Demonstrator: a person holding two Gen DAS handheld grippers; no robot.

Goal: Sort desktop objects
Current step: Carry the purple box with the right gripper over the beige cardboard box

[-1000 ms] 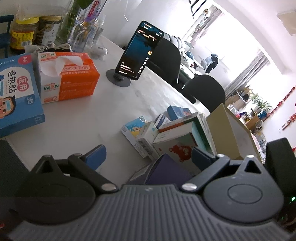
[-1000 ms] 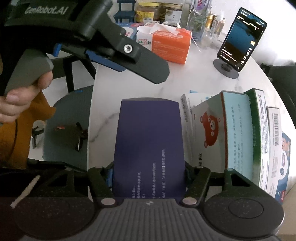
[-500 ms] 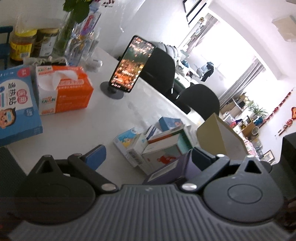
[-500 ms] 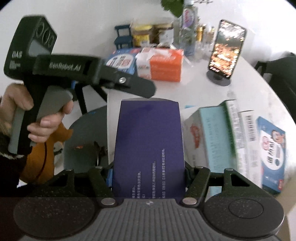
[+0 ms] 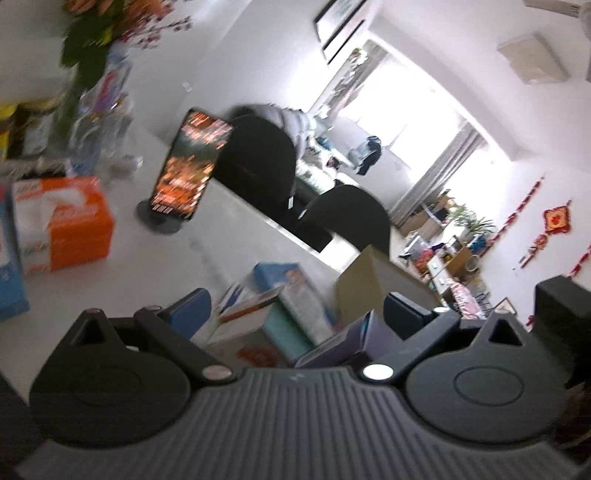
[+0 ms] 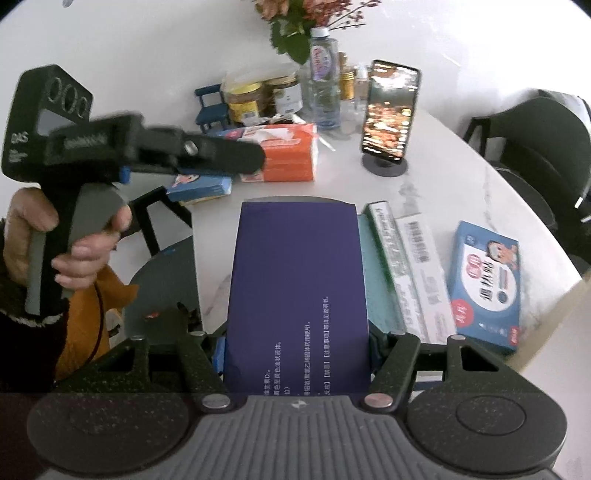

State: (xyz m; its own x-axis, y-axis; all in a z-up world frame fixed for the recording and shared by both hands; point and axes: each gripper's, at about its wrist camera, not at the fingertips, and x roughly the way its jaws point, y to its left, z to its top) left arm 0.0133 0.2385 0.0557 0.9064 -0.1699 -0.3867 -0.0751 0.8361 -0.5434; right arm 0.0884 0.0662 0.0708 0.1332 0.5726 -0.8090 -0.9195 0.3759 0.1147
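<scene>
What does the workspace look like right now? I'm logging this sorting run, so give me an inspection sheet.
Surface: white marble-look table, round edge.
Job's things: purple box held above the table; teal box, green box, white box and blue box side by side.
Clutter: tissue box, phone on a stand, jars, bottle, flowers, cardboard box.
Tongs: right tongs shut on the purple box; left tongs open, empty, held by a hand.
Cables: thin cord near the sleeve.
Surroundings: black chairs, white wall, bright window.
</scene>
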